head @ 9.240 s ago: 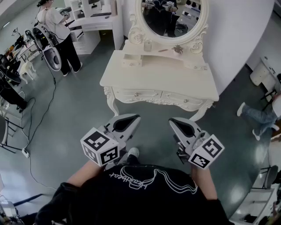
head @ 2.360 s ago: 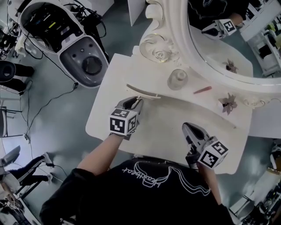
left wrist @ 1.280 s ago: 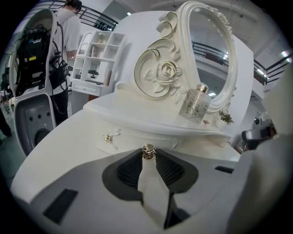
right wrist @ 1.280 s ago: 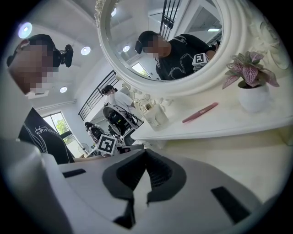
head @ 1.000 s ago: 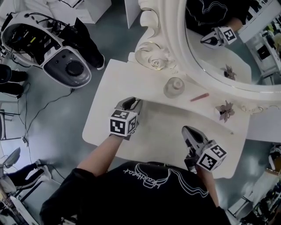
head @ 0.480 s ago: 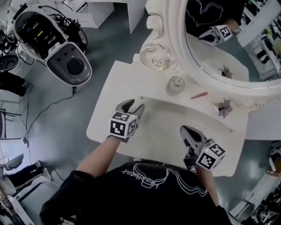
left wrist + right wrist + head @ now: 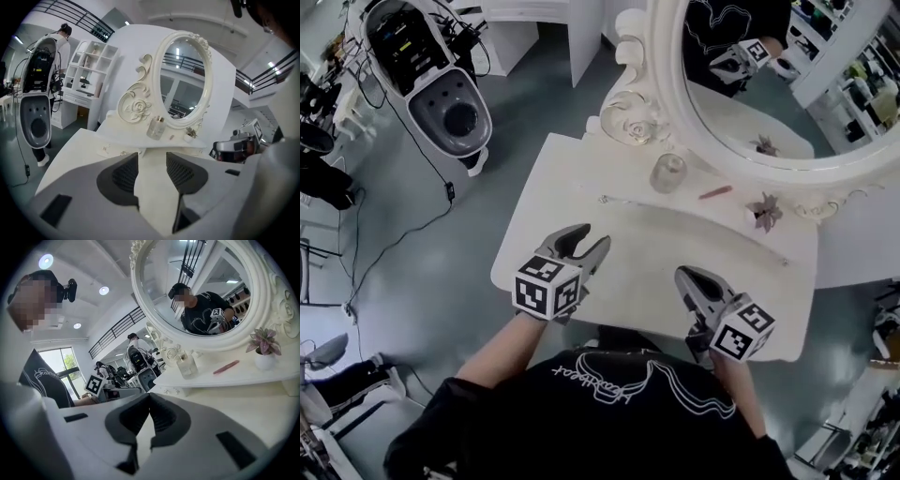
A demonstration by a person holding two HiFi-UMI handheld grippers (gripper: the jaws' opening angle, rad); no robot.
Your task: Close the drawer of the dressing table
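Observation:
The small white drawer (image 7: 623, 201) under the mirror shelf sits flush with the shelf front, its little knobs showing in the left gripper view (image 7: 112, 151). My left gripper (image 7: 592, 238) hovers over the dressing table top (image 7: 546, 178), well back from the drawer. Its jaws are opening and nothing is between them (image 7: 152, 157). My right gripper (image 7: 683, 276) is shut and empty above the table's near right part, its pads meeting at the tips (image 7: 149, 397).
An oval mirror (image 7: 750, 84) in a carved frame stands at the back. On the shelf are a perfume bottle (image 7: 667, 172), a pink stick (image 7: 714, 192) and a small potted plant (image 7: 766, 212). A grey machine (image 7: 441, 89) stands on the floor to the left.
The drawer, pulled out earlier, now lies flush. My left gripper has let go, opened and drawn back and up from it. The right gripper has risen a little.

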